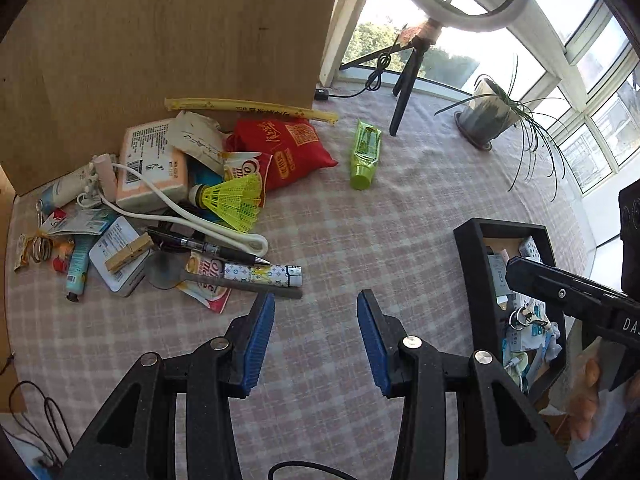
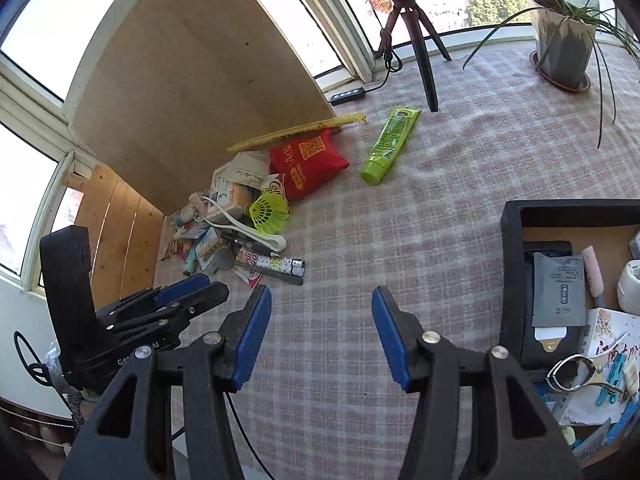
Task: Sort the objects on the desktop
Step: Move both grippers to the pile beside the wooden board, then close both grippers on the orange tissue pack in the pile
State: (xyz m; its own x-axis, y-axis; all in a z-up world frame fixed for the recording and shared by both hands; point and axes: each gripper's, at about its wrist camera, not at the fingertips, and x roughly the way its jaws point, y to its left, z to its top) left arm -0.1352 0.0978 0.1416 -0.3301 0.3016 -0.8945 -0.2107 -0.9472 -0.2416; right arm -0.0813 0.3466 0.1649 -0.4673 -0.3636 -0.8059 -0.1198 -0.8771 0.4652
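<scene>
Left wrist view: the left gripper (image 1: pixel 316 320) hung over bare checked tablecloth (image 1: pixel 360 220) at lower centre, its blue pads wide apart with nothing between them. The unsorted heap filled the left of the frame against a plywood board (image 1: pixel 160 40): a red pouch (image 1: pixel 288 148), a yellow shuttlecock (image 1: pixel 236 200), a black pen (image 1: pixel 208 246) and a patterned lighter (image 1: pixel 264 273) nearest the fingers. A green tube (image 1: pixel 366 156) lay alone at upper centre, well apart from the heap. At the right edge stood the black tray (image 1: pixel 470 276), already holding small items, with the right gripper's dark arm crossing above it.

Right wrist view: the right gripper (image 2: pixel 320 328) also stood wide and empty over the cloth at lower centre. The left gripper (image 2: pixel 188 292) showed at lower left, nearer the heap. The tray (image 2: pixel 512 272) sat at the right edge, a grey sachet (image 2: pixel 556 292) and metal clip (image 2: pixel 580 368) inside it. The lighter (image 2: pixel 280 266) lay at the heap's near edge, the green tube (image 2: pixel 390 140) above centre. Both tools appeared to be between picks, presumably heading for the remaining heap.
</scene>
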